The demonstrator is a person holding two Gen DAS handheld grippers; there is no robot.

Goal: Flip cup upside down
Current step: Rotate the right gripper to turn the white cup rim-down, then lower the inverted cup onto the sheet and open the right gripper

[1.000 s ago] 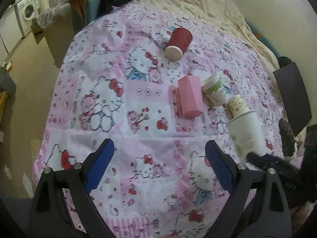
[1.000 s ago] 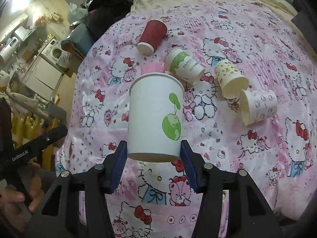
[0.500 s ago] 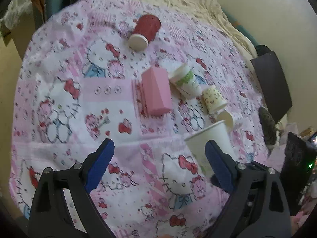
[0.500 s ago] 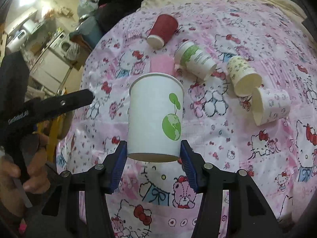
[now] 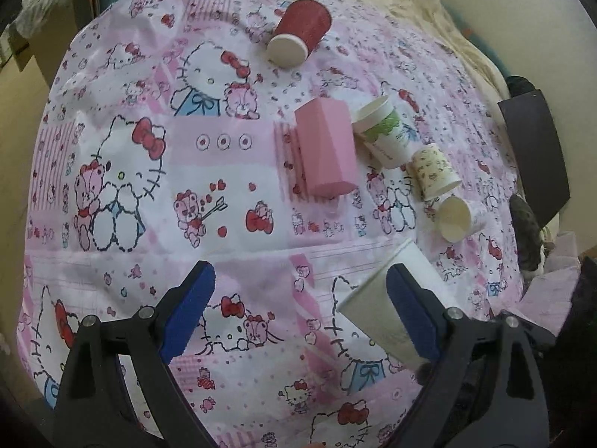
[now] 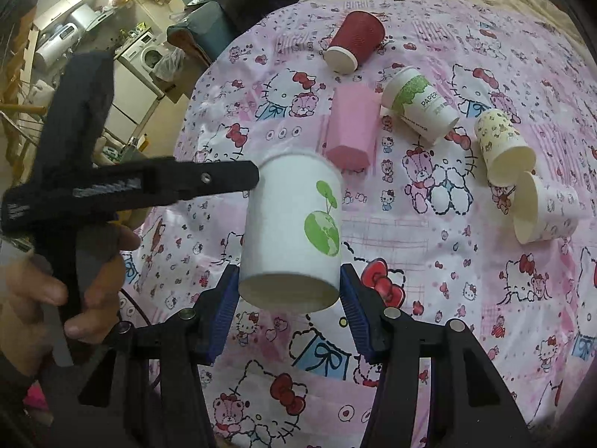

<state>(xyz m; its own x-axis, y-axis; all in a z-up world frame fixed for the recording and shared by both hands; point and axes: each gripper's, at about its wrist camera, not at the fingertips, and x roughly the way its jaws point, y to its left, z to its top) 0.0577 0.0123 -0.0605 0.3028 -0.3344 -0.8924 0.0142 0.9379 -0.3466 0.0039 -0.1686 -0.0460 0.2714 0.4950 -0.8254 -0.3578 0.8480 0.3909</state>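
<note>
My right gripper (image 6: 289, 298) is shut on a white paper cup (image 6: 294, 220) with a green globe print, held near its base above the bed. The cup also shows in the left wrist view (image 5: 377, 313), tilted behind my left gripper's right finger. My left gripper (image 5: 298, 310) is open, with nothing between its blue pads. In the right wrist view one finger of the left gripper (image 6: 160, 183) reaches in from the left and touches or nearly touches the cup's upper rim.
On the Hello Kitty sheet (image 5: 209, 194) lie a red cup (image 5: 302, 33), a pink box (image 5: 324, 145), a green-printed cup (image 5: 384, 134), a yellow patterned cup (image 5: 433, 171) and a small white cup (image 5: 459, 216). A dark panel (image 5: 533, 153) stands at the right edge.
My left gripper has moved in toward the held cup, which now sits behind its right finger. In the right wrist view the left gripper's finger has come up to the cup's rim.
</note>
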